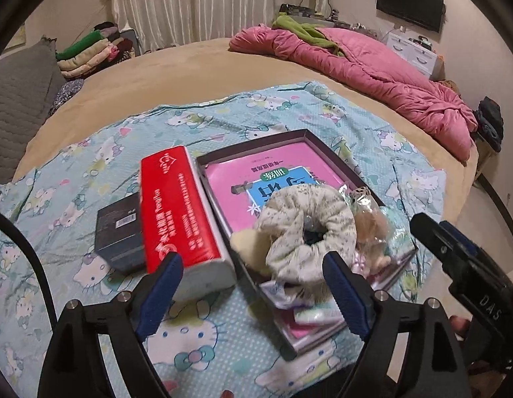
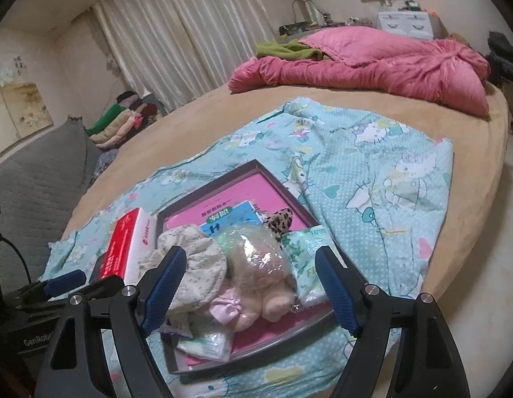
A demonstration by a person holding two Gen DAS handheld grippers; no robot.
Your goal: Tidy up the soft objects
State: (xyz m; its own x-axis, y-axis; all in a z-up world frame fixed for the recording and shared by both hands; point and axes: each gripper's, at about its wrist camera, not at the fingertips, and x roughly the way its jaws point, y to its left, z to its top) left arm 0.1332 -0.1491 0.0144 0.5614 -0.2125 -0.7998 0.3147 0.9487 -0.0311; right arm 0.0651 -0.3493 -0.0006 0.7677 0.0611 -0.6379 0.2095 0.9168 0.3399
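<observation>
in the one tray (image 2: 246, 165): one scrunchie (image 1: 309, 232), one wrapped plush toy (image 2: 256, 265).

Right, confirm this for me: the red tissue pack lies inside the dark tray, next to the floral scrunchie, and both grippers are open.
One thing is wrong. The red tissue pack lies outside the dark tray, on the blue cartoon sheet along the tray's edge; the left wrist view shows this. The floral scrunchie is in the tray, and the left gripper and right gripper are open.
</observation>
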